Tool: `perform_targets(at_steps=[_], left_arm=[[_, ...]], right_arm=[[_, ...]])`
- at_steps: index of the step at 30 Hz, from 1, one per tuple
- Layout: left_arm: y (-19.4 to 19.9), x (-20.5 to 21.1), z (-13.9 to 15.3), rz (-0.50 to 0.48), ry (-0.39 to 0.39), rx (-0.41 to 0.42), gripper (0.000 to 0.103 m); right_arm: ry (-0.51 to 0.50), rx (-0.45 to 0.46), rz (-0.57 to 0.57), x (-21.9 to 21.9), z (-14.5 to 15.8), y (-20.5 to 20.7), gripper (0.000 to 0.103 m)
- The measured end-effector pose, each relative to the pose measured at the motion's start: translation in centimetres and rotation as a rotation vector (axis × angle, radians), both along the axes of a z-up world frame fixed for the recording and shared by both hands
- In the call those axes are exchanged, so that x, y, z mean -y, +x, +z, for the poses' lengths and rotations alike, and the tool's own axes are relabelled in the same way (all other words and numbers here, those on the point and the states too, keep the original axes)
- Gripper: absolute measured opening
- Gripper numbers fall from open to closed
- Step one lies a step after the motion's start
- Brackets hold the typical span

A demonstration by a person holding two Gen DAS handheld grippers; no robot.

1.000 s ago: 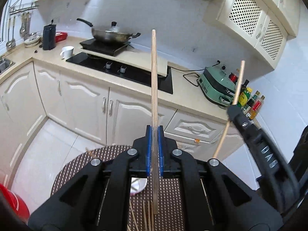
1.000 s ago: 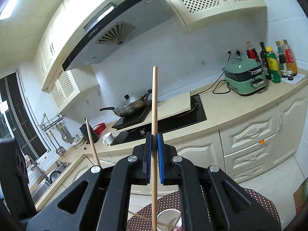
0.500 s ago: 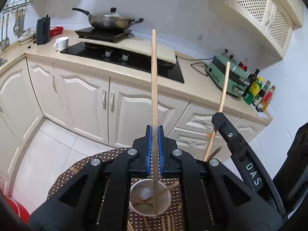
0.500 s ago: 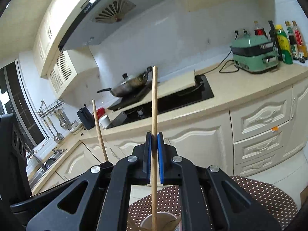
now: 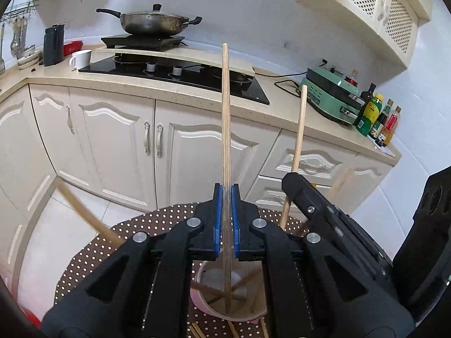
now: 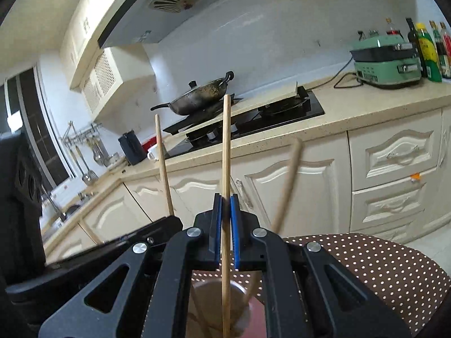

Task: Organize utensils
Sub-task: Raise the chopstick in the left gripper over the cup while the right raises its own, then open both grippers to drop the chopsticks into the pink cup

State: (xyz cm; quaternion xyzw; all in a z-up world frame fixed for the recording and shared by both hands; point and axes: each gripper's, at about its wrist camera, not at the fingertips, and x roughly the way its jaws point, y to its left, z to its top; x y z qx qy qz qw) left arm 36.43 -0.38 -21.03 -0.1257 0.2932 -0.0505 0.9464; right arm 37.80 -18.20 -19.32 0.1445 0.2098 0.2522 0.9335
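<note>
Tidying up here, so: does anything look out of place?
Yes. Several chopsticks lie loose on the dotted mat in front of the cup, not inside it with the others.

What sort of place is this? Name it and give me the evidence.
A home kitchen, most likely. A lidded wok sits on a black cooktop set into a counter above cream cabinets, with a range hood overhead and sauce bottles by the wall.
</note>
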Motion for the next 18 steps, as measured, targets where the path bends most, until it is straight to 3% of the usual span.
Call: perform_targets(at_steps=[11, 18], left_arm=[[-1.9, 0.0, -2.4, -0.026, -0.010, -0.018, 0.007], [-2.8, 0.4, -3.6, -0.034, 0.032, -0.057, 0.008]], right_arm=[[0.030, -0.012, 0.053, 0.2, -1.8, -1.8, 0.006], [0.026, -0.051, 0.048, -0.1, -2.6, -2.4, 0.008]])
